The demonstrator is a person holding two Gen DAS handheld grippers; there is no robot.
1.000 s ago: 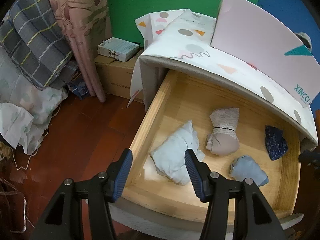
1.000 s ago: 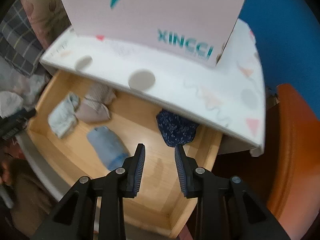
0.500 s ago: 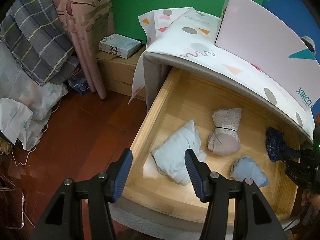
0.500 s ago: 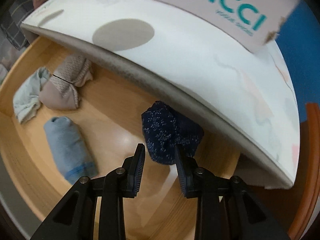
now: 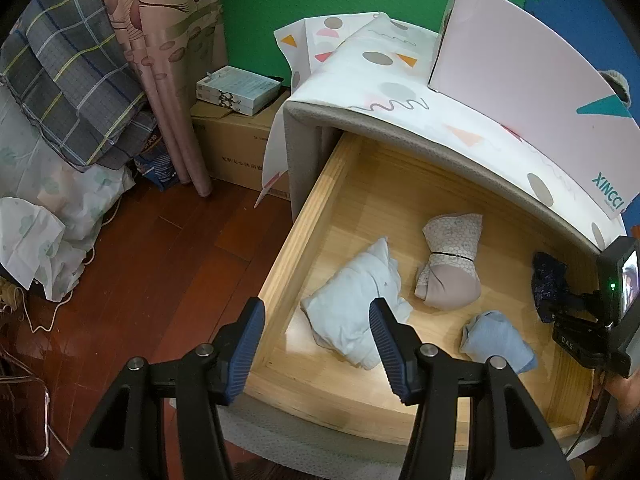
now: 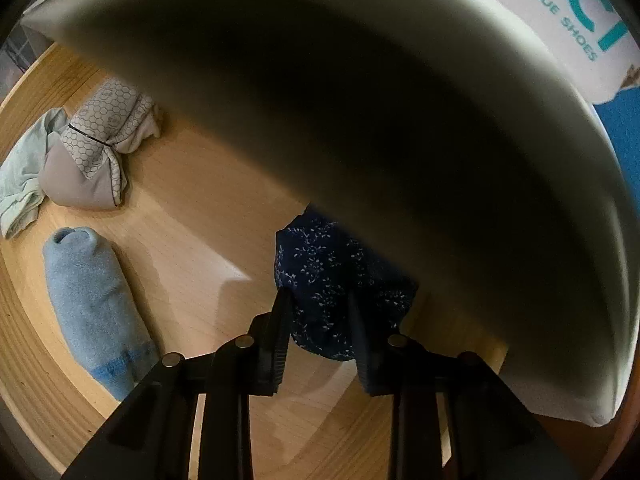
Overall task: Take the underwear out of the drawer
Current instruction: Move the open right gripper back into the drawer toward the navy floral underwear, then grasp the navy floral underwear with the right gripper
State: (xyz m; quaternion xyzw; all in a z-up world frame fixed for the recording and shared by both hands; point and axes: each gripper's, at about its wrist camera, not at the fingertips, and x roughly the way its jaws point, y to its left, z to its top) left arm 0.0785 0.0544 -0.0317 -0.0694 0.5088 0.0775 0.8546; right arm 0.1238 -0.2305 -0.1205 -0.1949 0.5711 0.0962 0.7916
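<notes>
Wooden drawer pulled out from under gray cabinet with patterned cover. Four cloth bundles on drawer floor, well apart from front wall.

Right gripper deep in drawer's back right corner, tucked under cabinet's overhanging front edge; little headroom above. Fingers closed down tight on navy floral underwear, fabric bunched between the pads. Underwear still on drawer floor, half hidden under the overhang, near right wall. In left wrist view, same navy underwear at far right, right gripper touching it from the front.

Left gripper above drawer's front left corner, fingers partly open, holding nothing. One finger over red wood floor outside left wall, other over pale blue cloth.

Beige and honeycomb-print bundle mid drawer, just beside pale cloth. Light blue sock nearer front, right of center; bare wood between sock and navy underwear. Also light blue sock left of right gripper, apart.

Pink shoebox on cabinet top. Cardboard box and curtain on floor left of cabinet.
</notes>
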